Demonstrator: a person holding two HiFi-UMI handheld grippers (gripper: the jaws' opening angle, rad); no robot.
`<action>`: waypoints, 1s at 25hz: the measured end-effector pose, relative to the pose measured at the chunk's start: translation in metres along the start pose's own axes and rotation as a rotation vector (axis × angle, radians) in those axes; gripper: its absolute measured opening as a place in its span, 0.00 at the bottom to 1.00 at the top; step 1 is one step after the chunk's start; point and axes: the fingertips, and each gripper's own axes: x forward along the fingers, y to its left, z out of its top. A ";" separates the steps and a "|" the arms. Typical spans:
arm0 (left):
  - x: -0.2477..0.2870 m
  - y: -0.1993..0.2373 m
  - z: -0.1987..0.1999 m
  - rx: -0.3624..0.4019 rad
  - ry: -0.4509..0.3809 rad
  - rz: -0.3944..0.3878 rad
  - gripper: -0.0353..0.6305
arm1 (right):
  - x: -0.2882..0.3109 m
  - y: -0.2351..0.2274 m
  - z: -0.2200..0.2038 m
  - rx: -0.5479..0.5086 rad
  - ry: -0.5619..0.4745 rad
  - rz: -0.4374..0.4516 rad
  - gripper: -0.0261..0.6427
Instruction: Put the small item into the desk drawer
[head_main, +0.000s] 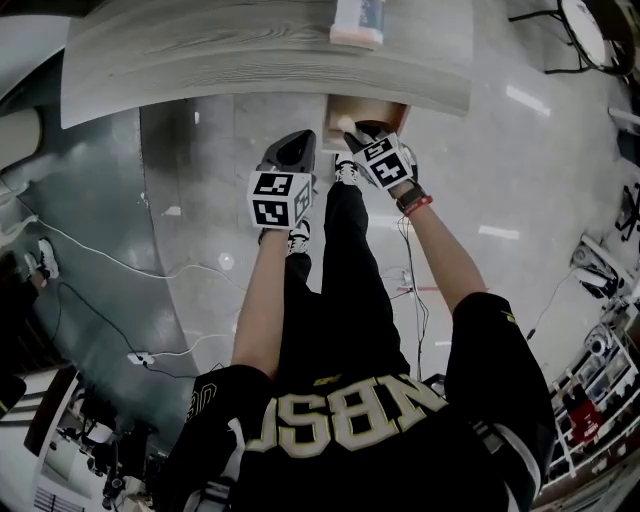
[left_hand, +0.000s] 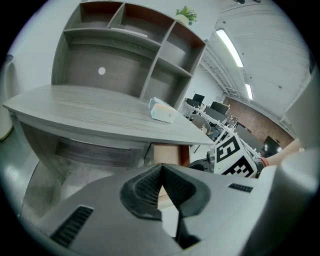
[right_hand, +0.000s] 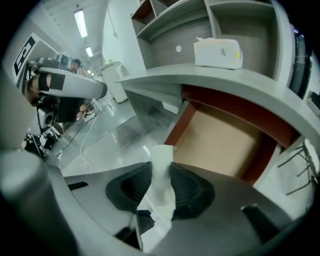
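Right gripper pinching small white item, forearm outstretched, jaws just short of the open drawer. Left gripper jaws together, empty, forearm extended alongside.

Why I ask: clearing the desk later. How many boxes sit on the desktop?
1: a pale box on the desktop, above the open drawer. More could lie out of view.
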 end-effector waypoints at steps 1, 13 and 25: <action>0.003 0.002 -0.003 -0.002 0.005 -0.001 0.07 | 0.006 -0.001 -0.004 -0.012 0.015 0.005 0.23; 0.020 0.012 -0.022 -0.007 0.042 -0.006 0.07 | 0.061 -0.009 -0.033 -0.135 0.118 0.032 0.23; 0.012 0.016 -0.039 -0.040 0.059 0.012 0.07 | 0.090 -0.013 -0.055 -0.265 0.216 0.023 0.24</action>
